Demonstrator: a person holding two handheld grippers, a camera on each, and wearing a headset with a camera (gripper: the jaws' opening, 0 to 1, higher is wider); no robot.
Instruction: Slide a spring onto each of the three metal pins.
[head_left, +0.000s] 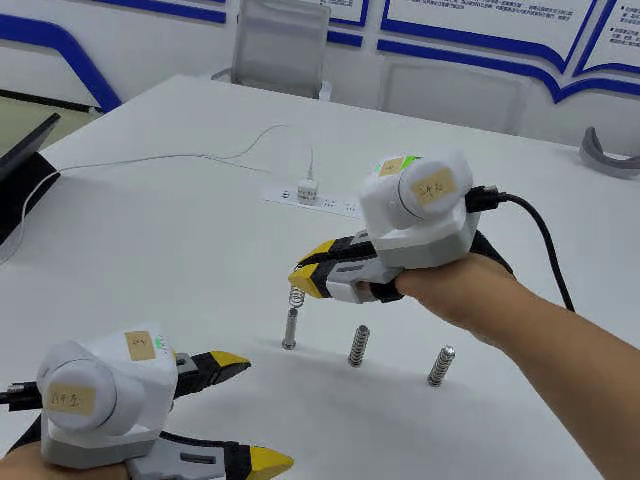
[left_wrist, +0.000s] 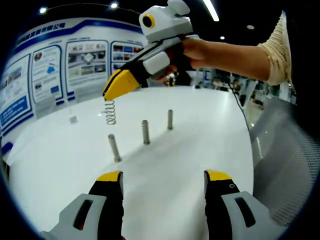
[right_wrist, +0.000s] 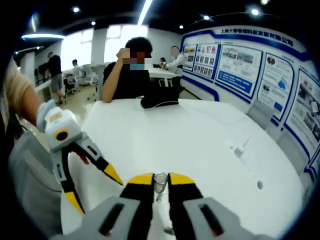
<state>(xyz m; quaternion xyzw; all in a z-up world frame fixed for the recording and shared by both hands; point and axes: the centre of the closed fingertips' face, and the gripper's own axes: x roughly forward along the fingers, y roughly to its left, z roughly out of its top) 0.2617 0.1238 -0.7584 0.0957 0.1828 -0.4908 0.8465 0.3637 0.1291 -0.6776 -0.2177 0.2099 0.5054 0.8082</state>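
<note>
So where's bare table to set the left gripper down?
Bare: the wide stretch left of the pins, between the cable and the left gripper; also the far table behind the power strip. Crowded: around those pins, where the right gripper holds a spring over the bare pin.

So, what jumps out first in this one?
The right tool pinches a small spring just above the bare pin, mid-frame in the head view. To its right, two other pins are already sprung. The left tool hangs open at lower left.
</note>
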